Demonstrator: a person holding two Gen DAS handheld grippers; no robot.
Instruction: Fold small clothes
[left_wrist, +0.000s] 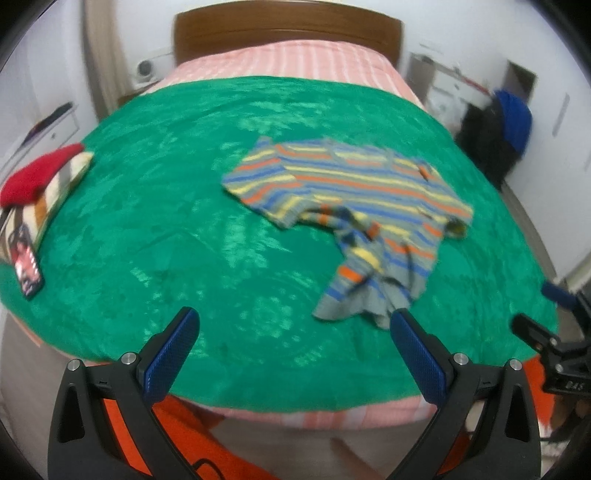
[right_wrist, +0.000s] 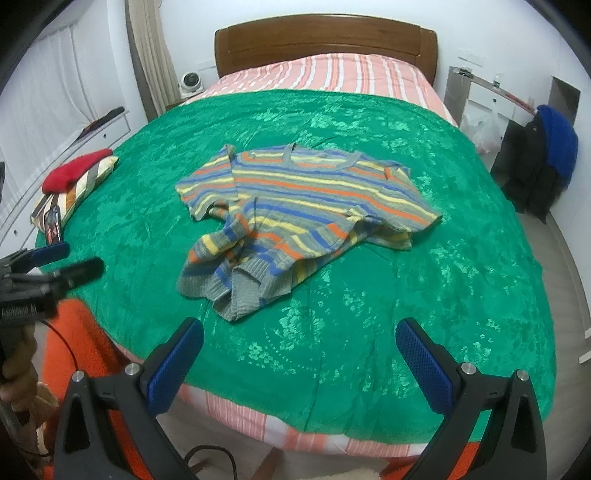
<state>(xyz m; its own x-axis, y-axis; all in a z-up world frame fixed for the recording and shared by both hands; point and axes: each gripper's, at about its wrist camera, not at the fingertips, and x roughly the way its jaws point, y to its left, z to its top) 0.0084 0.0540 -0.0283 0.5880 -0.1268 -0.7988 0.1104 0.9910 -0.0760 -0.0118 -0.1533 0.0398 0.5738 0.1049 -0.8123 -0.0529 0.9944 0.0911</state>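
Observation:
A small striped knit sweater in grey, blue, yellow and orange lies crumpled on the green bedspread, its hem bunched toward the near edge. It also shows in the left wrist view, right of centre. My left gripper is open and empty, held over the near edge of the bed, to the left of the sweater's hem. My right gripper is open and empty, just short of the hem. The left gripper also shows at the left edge of the right wrist view.
A red garment lies on a striped pillow at the bed's left edge, with a phone beside it. A wooden headboard stands at the back. Dark and blue clothes hang at the right.

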